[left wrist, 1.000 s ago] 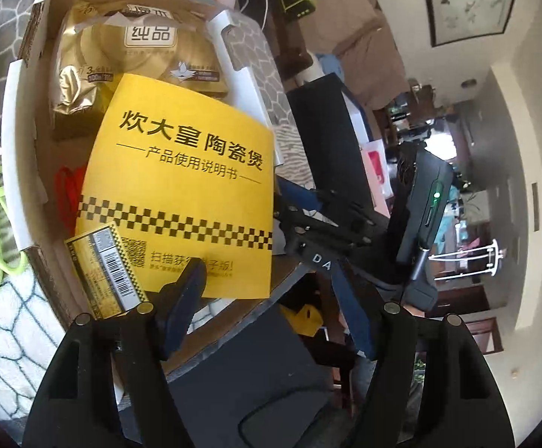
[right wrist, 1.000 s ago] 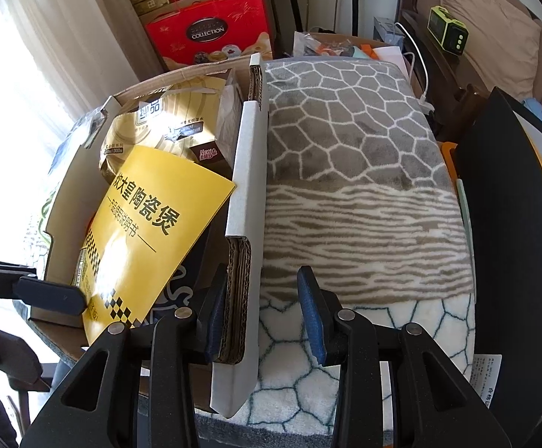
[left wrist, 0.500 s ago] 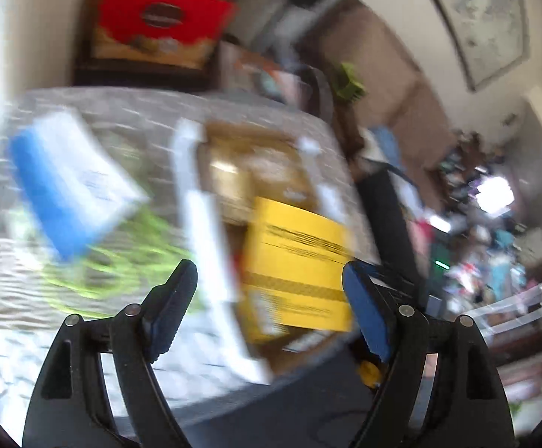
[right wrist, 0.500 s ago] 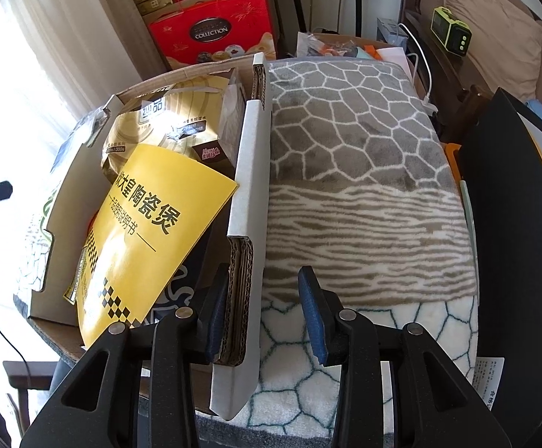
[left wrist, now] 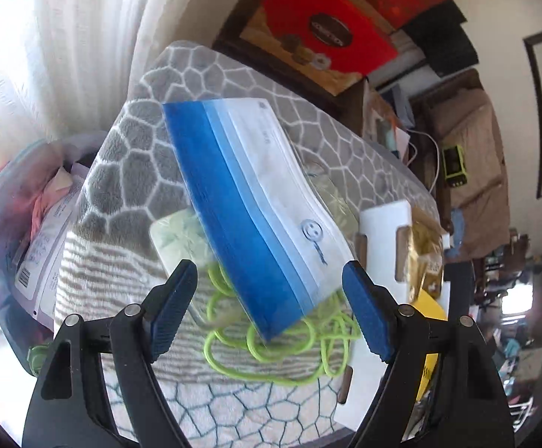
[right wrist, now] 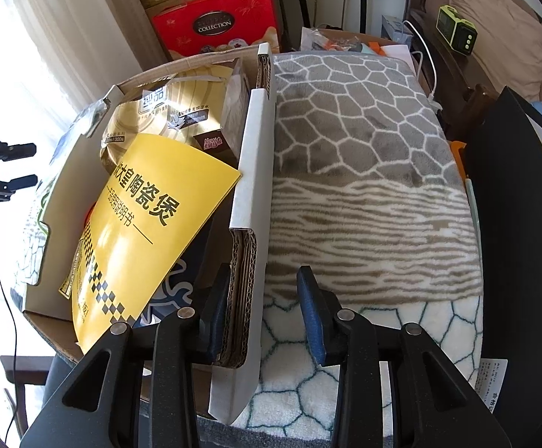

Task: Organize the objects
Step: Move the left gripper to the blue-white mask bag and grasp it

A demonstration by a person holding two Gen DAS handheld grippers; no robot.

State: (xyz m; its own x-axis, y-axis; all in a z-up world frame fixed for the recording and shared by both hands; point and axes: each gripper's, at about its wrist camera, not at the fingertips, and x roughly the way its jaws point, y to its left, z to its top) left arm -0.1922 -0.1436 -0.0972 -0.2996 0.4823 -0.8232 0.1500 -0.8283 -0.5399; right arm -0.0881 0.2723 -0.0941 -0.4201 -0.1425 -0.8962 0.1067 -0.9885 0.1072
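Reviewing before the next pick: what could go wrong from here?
1. The blue-and-white pouch lies on a tangled green cord; the open left claw may snag loops.
2. The right claw straddles the cardboard box wall without clamping; the box could shift.
3. The yellow booklet leans loosely and may slide.

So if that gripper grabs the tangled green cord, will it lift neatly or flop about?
Probably flop: the green cord lies in loose loops on the blanket, so strands would dangle. Partly under the blue-and-white packet, it may drag that along. It looks light.
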